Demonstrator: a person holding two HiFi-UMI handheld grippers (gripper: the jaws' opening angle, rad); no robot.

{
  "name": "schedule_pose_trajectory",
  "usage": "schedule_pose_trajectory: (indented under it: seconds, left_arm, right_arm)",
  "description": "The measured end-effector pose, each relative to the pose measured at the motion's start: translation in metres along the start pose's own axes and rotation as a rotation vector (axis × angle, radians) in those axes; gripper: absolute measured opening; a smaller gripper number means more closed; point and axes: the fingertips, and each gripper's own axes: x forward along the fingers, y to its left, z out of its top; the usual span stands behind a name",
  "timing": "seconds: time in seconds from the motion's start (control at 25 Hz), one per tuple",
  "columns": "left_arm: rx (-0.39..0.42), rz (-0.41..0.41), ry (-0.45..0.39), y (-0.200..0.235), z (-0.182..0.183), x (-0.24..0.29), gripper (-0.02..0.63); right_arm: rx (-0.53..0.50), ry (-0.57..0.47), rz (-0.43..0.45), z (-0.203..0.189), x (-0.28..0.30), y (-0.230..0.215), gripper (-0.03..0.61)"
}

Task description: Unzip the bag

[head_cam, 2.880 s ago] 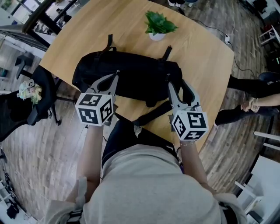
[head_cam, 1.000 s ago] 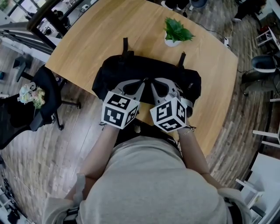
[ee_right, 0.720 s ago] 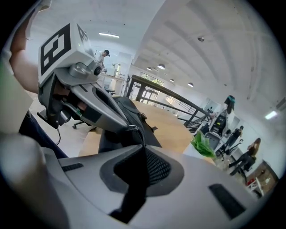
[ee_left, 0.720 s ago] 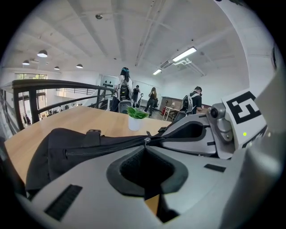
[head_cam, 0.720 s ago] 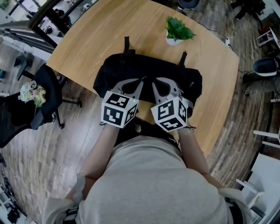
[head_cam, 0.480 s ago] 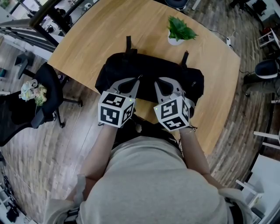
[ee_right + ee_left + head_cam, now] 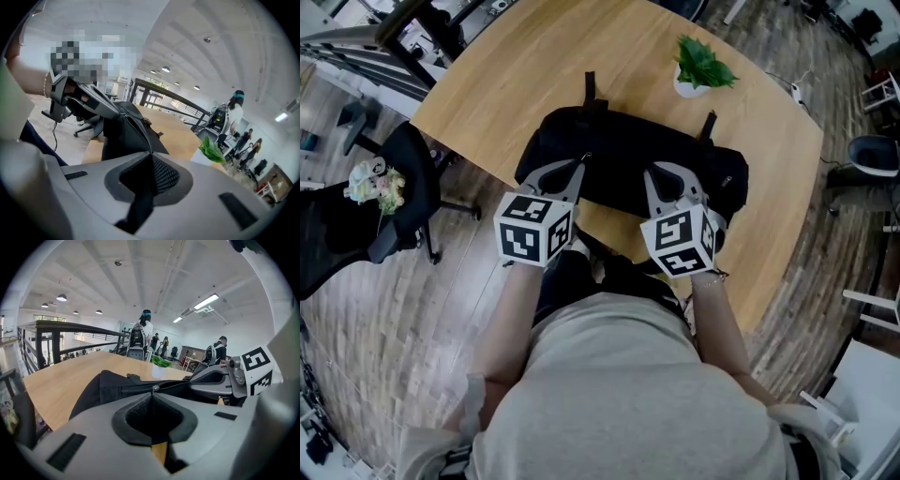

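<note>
Lying across wooden table (image 7: 516,66), close to its near edge: black bag (image 7: 623,155). Pinching zipper pull (image 7: 154,388) with left gripper (image 7: 582,160), jaws closed; clamping bag's fabric with right gripper (image 7: 653,171), jaws nearly closed.

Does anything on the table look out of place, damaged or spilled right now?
Nothing stands out: the black bag lies flat on the table and the potted plant stands upright, nothing spilled.

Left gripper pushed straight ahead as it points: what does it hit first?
The bag. The left gripper is shut on its zipper pull, so it would press into the top seam; the potted plant looks well behind.
</note>
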Motion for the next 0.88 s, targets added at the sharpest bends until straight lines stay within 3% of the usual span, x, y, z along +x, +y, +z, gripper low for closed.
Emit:
schedule_pose_trajectory:
  seconds: [0.36, 0.88]
  left_arm:
    - [-0.015, 0.058, -0.013, 0.028, -0.001, -0.015, 0.02]
    - [0.011, 0.054, -0.001, 0.055, 0.001, -0.019, 0.021]
  right_arm:
    - [0.012, 0.018, -0.036, -0.001, 0.001, -0.002, 0.028]
    - [0.069, 0.033, -0.073, -0.002, 0.005, -0.004, 0.029]
